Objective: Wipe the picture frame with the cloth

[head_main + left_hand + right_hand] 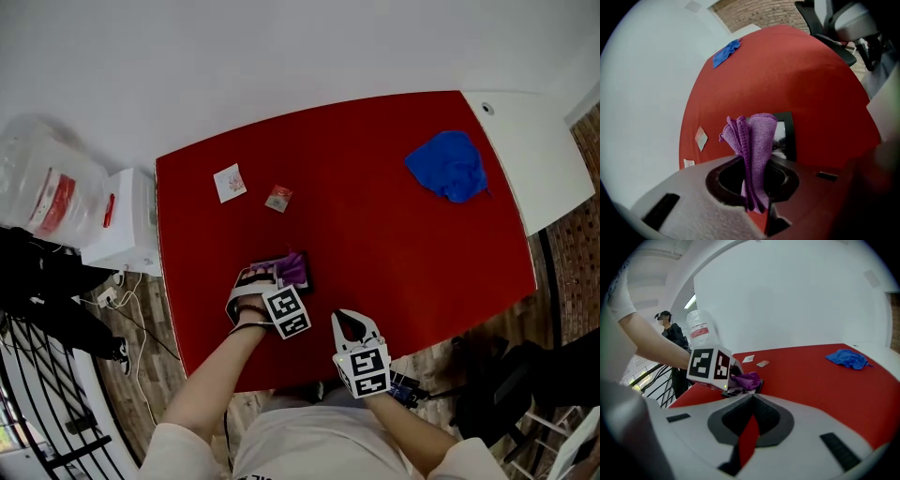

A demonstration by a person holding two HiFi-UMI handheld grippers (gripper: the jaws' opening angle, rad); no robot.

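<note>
My left gripper, jaws clamped on the bunched purple cloth, poises it at the black picture frame for wiping; right gripper idle, jaws together, empty.

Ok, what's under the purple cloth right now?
The black picture frame, flat on the red table. One side and a strip of glass show past the purple cloth pinched in the left gripper; the cloth covers the rest, so contact cannot be judged.
</note>
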